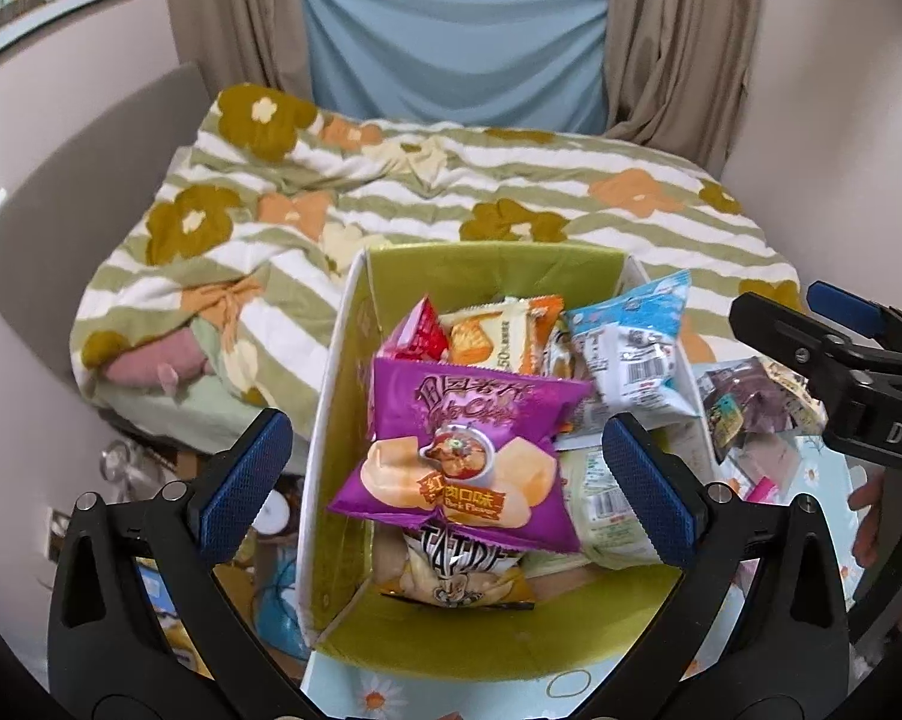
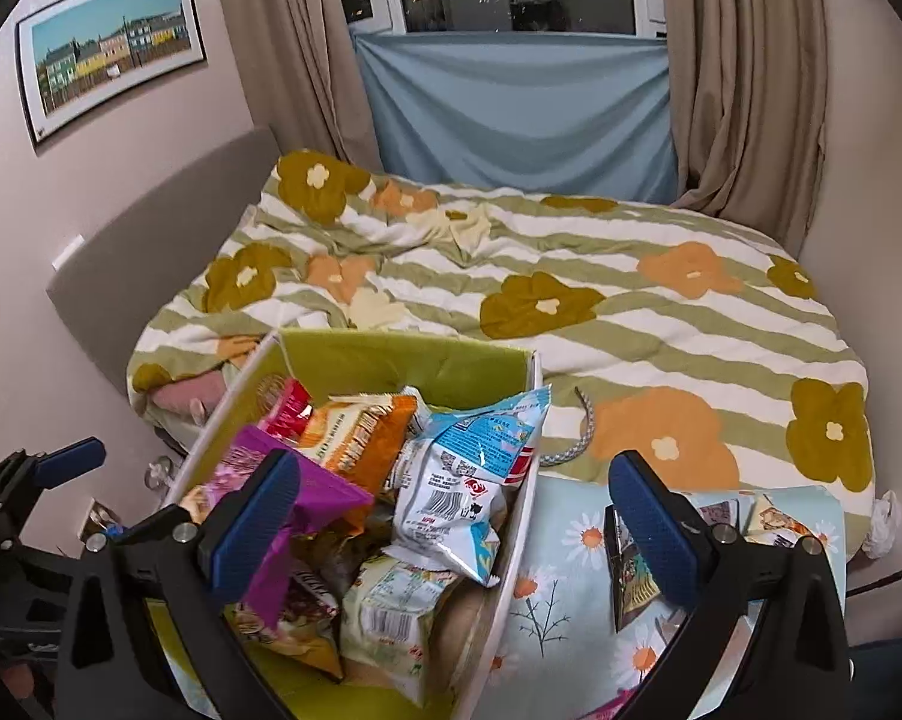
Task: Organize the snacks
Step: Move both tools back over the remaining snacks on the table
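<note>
**Purple chip bag tops a nearly full snack box**

Purple foil crowns the pile: a chip bag (image 1: 463, 450) printed "Potato Chips" in script, with Chinese characters and what looks like "Pork Flavor" on an orange band, lies loose on top of the other packets inside the green-lined box (image 1: 354, 324). The left gripper (image 1: 444, 480) hangs over it with its blue pads spread wide on either side, touching nothing. The right gripper (image 2: 457, 522) is just as wide apart and empty, straddling the box's right wall above the daisy-print cloth (image 2: 571, 546).

The sorting looks well advanced. The box already holds an orange-and-white cracker packet (image 1: 499, 330), a red packet (image 1: 420, 330), a blue-and-white bag (image 1: 631, 348) leaning against the right wall with barcode and QR codes showing, a pale green packet (image 2: 390, 606), and a bag beneath the purple one whose bold black letters are partly covered.

What appears left: a few small dark packets (image 2: 637, 576) on the cloth to the right of the box, near the right gripper. Their print is too small to read.
</note>
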